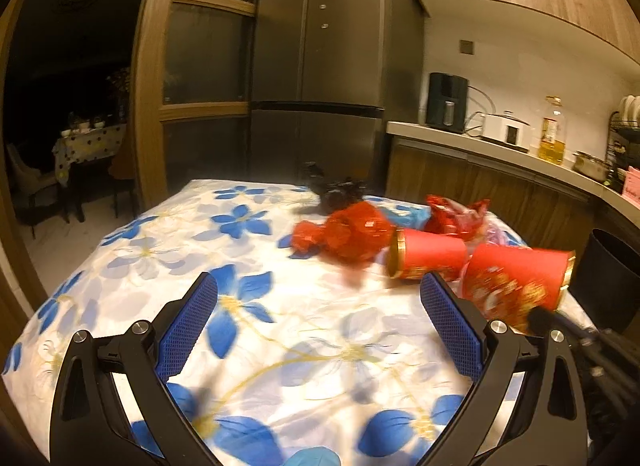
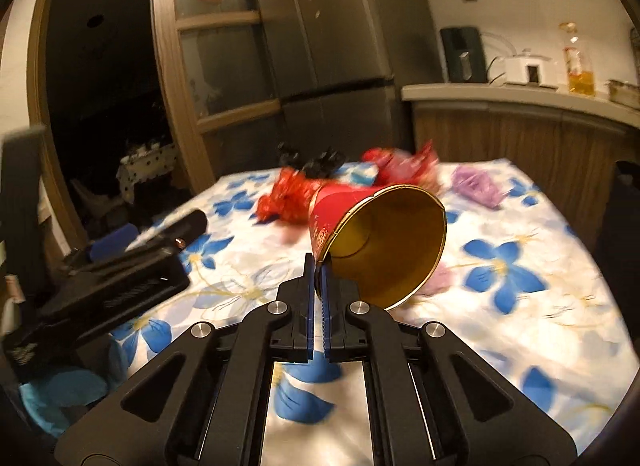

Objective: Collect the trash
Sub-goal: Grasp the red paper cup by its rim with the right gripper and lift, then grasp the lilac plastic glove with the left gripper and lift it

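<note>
Right claw point(image 2: 319, 266) pinching red paper cup point(image 2: 376, 242) rim, cup tipped sideways over floral tablecloth point(image 2: 520, 326)

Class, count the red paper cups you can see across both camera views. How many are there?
2. One red paper cup is pinched by its rim in the right gripper; a second cup lies on the table. Others may be hidden.

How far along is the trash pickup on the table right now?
Nothing looks binned yet. In hand: the right gripper is shut on the rim of a red cup. Left: a second cup, red wrappers, a purple wrapper. The left gripper is open and empty; the bin stands beside the table.
</note>
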`<state>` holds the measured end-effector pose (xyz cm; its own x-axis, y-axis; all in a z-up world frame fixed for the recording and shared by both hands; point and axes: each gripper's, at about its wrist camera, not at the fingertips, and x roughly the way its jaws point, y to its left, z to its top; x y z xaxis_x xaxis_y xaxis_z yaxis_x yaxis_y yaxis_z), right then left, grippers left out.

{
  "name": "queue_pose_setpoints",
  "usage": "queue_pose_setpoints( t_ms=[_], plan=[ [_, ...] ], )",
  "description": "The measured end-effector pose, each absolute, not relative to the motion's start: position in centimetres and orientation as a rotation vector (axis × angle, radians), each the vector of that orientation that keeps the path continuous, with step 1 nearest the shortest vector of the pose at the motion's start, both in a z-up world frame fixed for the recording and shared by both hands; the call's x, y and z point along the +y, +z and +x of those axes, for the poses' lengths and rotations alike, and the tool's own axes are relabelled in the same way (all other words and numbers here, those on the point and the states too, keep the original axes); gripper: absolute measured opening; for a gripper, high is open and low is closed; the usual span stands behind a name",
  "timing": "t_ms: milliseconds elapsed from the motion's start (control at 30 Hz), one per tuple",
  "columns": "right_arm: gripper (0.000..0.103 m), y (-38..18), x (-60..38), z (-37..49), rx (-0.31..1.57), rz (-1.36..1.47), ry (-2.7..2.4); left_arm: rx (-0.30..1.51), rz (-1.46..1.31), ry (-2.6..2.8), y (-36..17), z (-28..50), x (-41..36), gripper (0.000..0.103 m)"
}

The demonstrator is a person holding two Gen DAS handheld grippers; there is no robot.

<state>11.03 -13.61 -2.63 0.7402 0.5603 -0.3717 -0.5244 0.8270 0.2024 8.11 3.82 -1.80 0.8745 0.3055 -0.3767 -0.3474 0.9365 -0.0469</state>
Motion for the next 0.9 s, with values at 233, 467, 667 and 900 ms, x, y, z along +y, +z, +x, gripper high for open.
queue_pose_setpoints(
  t_ms=[233,467,667,900],
  plan=[
    [0.003,-0.9,-19.9,10.1,0.371,0.148,0.460,0.391,-0.078,0.165,-3.0,12.1,-2.5,0.097],
    [0.003,-0.5,-24.1,9.8,0.336,0.193,0.398,0.500,-0.031,0.115,-4.8,18.2,-6.2,0.097],
    [0.003,-0.4,-26.2,10.0,0.324,0.219,0.368,0.597,0.035,0.144,-6.7,21.2,-7.6,0.075],
    [0.003,-0.2,-27.0,10.1,0.320,0.232,0.347,0.681,0.037,0.116,-8.1,22.0,-7.9,0.031]
  ],
)
